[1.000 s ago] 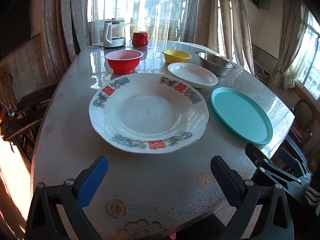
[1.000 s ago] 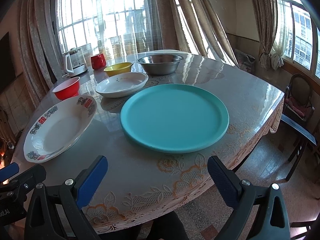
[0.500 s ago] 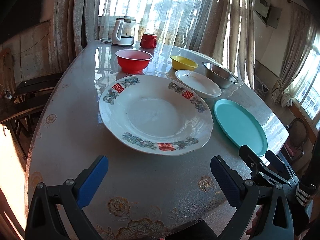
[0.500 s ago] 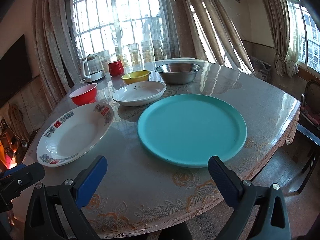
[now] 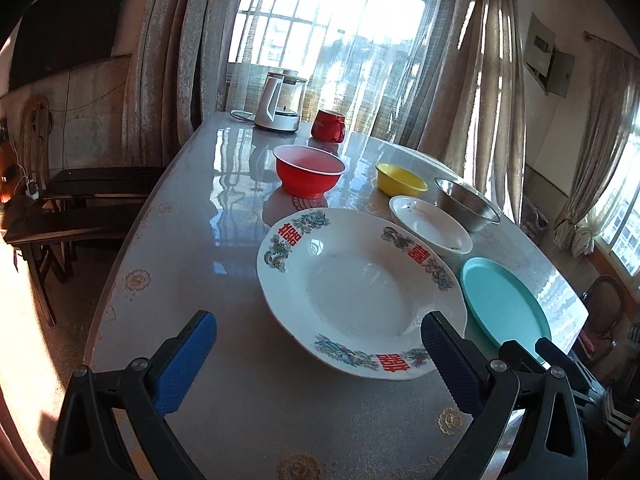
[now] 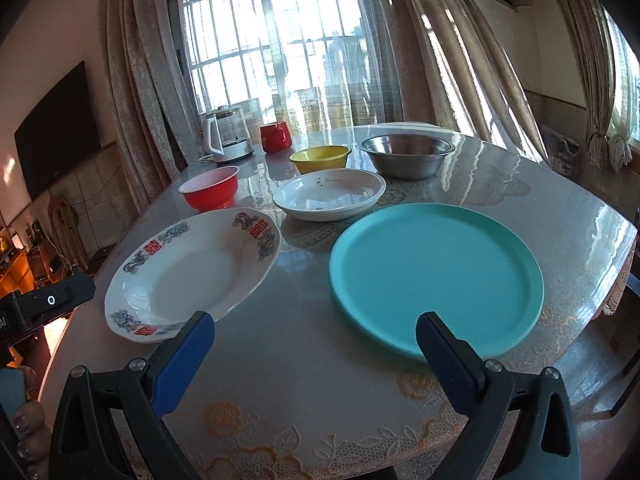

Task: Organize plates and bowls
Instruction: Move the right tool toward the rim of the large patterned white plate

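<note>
A large white plate with red and blue patterns [image 5: 360, 292] [image 6: 188, 272] lies near the table's front. A teal plate [image 5: 504, 308] [image 6: 436, 276] lies to its right. Behind them are a small white dish [image 5: 430, 230] [image 6: 330, 194], a red bowl [image 5: 309, 175] [image 6: 210, 192], a yellow bowl [image 5: 401, 179] [image 6: 320, 158] and a steel bowl [image 5: 466, 208] [image 6: 408, 156]. My left gripper [image 5: 316, 350] is open and empty, its right finger over the patterned plate's near rim. My right gripper [image 6: 314, 346] is open and empty, in front of the teal plate.
A kettle [image 5: 280, 100] [image 6: 226, 136] and a red mug [image 5: 328, 126] [image 6: 276, 138] stand at the table's far end by the curtained window. Dark benches [image 5: 80, 200] stand left of the table. A chair [image 5: 604, 308] is at the right.
Both grippers have moved forward and a little left over the table. The left one now reaches the patterned plate's rim; the right one is closer to the teal plate. Both stay open.
</note>
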Action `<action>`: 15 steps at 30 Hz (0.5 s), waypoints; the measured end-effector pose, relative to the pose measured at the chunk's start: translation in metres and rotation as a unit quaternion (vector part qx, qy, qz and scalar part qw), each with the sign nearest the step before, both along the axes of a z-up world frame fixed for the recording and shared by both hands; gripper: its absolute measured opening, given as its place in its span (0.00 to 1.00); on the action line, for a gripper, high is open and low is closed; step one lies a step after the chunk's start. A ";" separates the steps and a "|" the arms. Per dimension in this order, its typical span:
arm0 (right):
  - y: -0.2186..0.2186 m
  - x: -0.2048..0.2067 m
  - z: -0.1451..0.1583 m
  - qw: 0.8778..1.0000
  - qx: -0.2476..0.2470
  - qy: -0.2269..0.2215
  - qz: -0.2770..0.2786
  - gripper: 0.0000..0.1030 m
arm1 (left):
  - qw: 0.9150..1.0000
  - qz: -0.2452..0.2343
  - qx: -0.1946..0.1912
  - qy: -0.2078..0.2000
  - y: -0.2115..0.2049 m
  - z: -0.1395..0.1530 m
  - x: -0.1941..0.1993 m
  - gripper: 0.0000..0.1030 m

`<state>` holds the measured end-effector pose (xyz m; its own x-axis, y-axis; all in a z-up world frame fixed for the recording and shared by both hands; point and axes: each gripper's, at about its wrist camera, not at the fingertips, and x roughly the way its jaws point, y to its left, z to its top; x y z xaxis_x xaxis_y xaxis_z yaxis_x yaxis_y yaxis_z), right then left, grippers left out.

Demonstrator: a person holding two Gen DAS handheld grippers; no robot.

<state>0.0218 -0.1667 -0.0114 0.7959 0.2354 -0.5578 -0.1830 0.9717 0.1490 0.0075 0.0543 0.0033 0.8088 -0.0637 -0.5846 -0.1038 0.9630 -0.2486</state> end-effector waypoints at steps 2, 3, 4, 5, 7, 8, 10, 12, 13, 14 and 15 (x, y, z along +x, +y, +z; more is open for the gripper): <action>0.003 0.001 0.002 1.000 0.012 -0.008 0.016 0.99 | 1.000 0.003 0.008 -0.005 0.006 0.000 0.007 1.00; 0.005 0.003 0.004 1.000 0.014 -0.013 0.022 0.98 | 1.000 0.002 0.008 -0.007 0.009 0.000 0.011 1.00; 0.007 0.005 0.005 0.999 0.016 -0.017 0.026 0.97 | 1.000 0.001 0.009 -0.010 0.011 0.000 0.015 1.00; 0.010 0.008 0.006 0.999 0.018 -0.018 0.030 0.96 | 1.000 0.003 0.013 -0.007 0.014 0.000 0.019 1.00; 0.013 0.015 0.006 0.999 0.030 -0.015 0.039 0.93 | 1.000 0.004 0.014 -0.008 0.020 -0.001 0.028 1.00; 0.014 0.019 0.005 0.998 0.038 -0.010 0.044 0.92 | 1.000 0.006 0.015 -0.008 0.023 -0.001 0.031 1.00; 0.016 0.028 0.004 0.997 0.050 -0.002 0.050 0.89 | 1.000 0.006 0.010 -0.010 0.028 -0.003 0.037 1.00; 0.018 0.034 0.002 0.997 0.054 0.006 0.052 0.85 | 1.000 0.006 -0.001 -0.008 0.033 -0.005 0.041 1.00; 0.019 0.036 0.000 0.997 0.056 0.008 0.054 0.82 | 1.000 0.002 -0.011 -0.010 0.036 -0.006 0.043 1.00; 0.021 0.039 0.000 0.997 0.058 0.011 0.057 0.80 | 1.000 -0.006 -0.023 -0.011 0.038 -0.007 0.045 1.00; 0.022 0.042 -0.002 0.996 0.060 0.014 0.061 0.80 | 0.999 -0.014 -0.036 -0.009 0.040 -0.008 0.047 1.00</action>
